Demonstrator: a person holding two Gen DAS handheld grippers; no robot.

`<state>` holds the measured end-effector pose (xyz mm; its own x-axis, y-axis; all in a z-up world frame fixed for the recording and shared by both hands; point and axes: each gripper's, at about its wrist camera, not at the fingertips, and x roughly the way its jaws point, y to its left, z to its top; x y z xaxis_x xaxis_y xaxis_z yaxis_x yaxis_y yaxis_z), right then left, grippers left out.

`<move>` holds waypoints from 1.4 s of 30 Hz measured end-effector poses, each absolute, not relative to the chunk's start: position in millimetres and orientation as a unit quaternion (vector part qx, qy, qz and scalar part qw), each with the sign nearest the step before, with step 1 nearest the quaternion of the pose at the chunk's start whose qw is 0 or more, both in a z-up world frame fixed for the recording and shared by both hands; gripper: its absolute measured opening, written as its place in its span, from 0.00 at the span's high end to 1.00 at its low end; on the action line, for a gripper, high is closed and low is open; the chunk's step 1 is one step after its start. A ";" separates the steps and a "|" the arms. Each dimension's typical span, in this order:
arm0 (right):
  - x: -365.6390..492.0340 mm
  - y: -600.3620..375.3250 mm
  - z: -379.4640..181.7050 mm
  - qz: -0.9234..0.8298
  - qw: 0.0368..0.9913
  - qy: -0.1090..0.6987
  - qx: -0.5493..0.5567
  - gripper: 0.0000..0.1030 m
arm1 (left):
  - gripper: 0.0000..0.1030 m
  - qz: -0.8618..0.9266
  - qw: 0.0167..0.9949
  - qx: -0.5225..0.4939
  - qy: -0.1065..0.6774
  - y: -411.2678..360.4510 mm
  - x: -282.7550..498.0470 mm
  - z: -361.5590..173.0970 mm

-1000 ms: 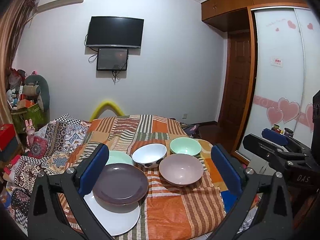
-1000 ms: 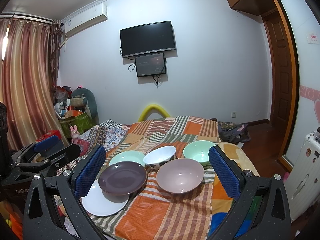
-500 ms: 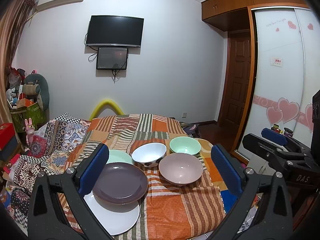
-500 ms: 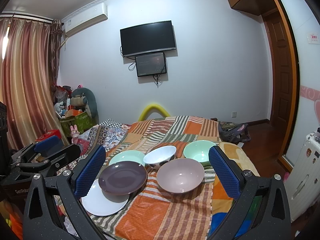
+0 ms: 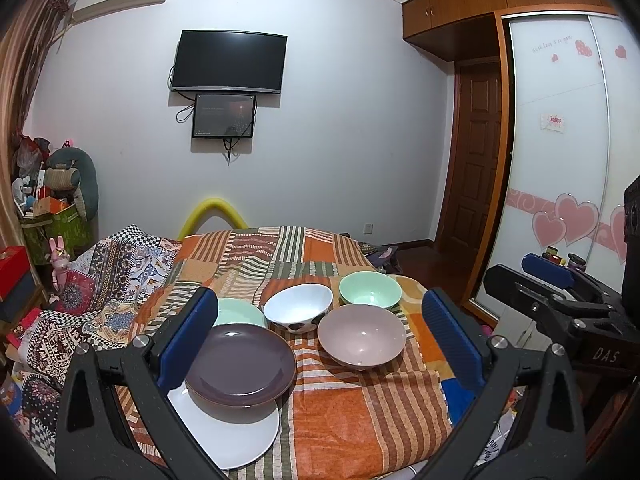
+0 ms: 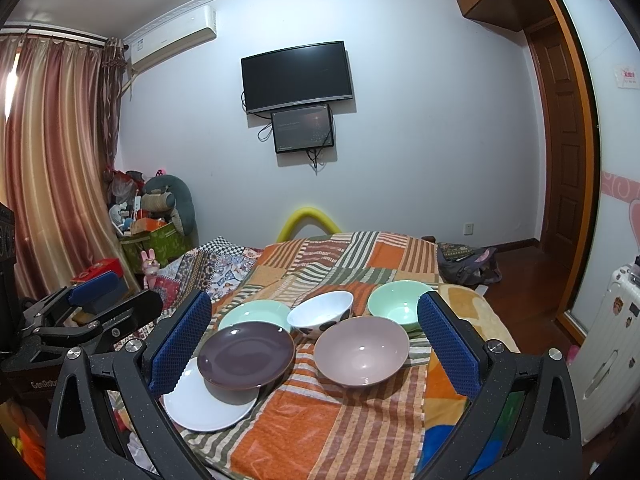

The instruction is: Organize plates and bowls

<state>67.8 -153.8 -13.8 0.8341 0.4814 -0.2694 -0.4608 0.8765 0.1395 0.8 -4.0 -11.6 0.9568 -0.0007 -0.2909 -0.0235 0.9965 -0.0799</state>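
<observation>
Stock on the striped bedspread [image 6: 352, 432], near end:
- purple plate [image 6: 246, 354], lying partly over the white plate [image 6: 200, 408], its far edge just beside the pale green plate [image 6: 256, 311]
- mauve bowl [image 6: 361, 351], upright, sitting near the bedspread's right side, close beside the purple plate
- white bowl [image 6: 320, 313] with dark patches, tilting a little, standing behind and between the purple plate and mauve bowl
- mint bowl [image 6: 399, 307], upright, sitting farthest right, partly behind the right finger in the right wrist view

Tools:
- left gripper [image 5: 320, 344], hovering above the near edge with jaws spread wide, holding nothing
- right gripper [image 6: 314, 346], likewise gaping wide and carrying nothing, framing the same dishes

Status: nothing is being lifted; sorting appears to be just starting.

Handling note, as judgement: the plates are already overlapping, so the likely start is stacking them and nesting the bowls. Glazed rims are slippery, so each piece wants pinching across the rim with one finger inside and one outside, then lifting level. The soft bedding gives, so setting pieces down gently and centred should be keeping stacks from sliding
</observation>
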 end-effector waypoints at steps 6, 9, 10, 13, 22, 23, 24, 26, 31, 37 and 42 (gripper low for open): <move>67.7 -153.6 -13.8 0.246 0.957 0.150 0.034 0.00 | 0.00 0.006 0.988 -0.043 0.149 -4.3 1.5 -12.5; 68.4 -150.1 -18.9 0.247 0.956 0.152 0.033 0.00 | 0.00 0.006 0.987 -0.046 0.151 -2.2 2.8 -12.8; 69.0 -149.8 -19.4 0.247 0.956 0.153 0.033 0.00 | 0.00 0.007 0.987 -0.046 0.152 -1.2 3.6 -12.9; 73.0 -147.1 -23.2 0.248 0.955 0.159 0.033 0.00 | 0.00 0.010 0.986 -0.049 0.157 2.6 8.5 -15.7; 94.6 -130.1 -40.2 0.260 0.945 0.196 0.032 0.00 | 0.00 0.019 0.975 -0.082 0.208 39.4 36.9 -39.7; 97.1 -127.2 -42.3 0.262 0.943 0.200 0.030 0.00 | 0.00 0.022 0.973 -0.087 0.215 45.5 41.0 -43.8; 99.6 -124.3 -44.7 0.265 0.942 0.205 0.027 0.00 | 0.00 0.027 0.970 -0.093 0.223 53.0 45.5 -48.9; 105.2 -117.7 -49.2 0.270 0.939 0.214 0.022 0.00 | 0.00 0.034 0.966 -0.104 0.233 66.0 51.0 -56.5; 117.9 -100.5 -61.6 0.279 0.931 0.237 0.003 0.04 | 0.09 0.060 0.955 -0.121 0.264 96.1 69.7 -78.5; 138.2 -79.1 -79.2 0.295 0.914 0.280 -0.006 0.18 | 0.18 0.089 0.941 -0.126 0.302 122.2 90.6 -103.5; 154.2 -64.5 -100.1 0.307 0.895 0.323 -0.007 0.29 | 0.23 0.097 0.928 -0.135 0.335 141.7 109.2 -128.5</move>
<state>154.2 -64.5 -100.1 0.6021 0.5453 -0.5831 -0.5542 0.8113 0.1864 109.2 141.7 -128.5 0.7570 0.0893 -0.6473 -0.2699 0.9449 -0.1853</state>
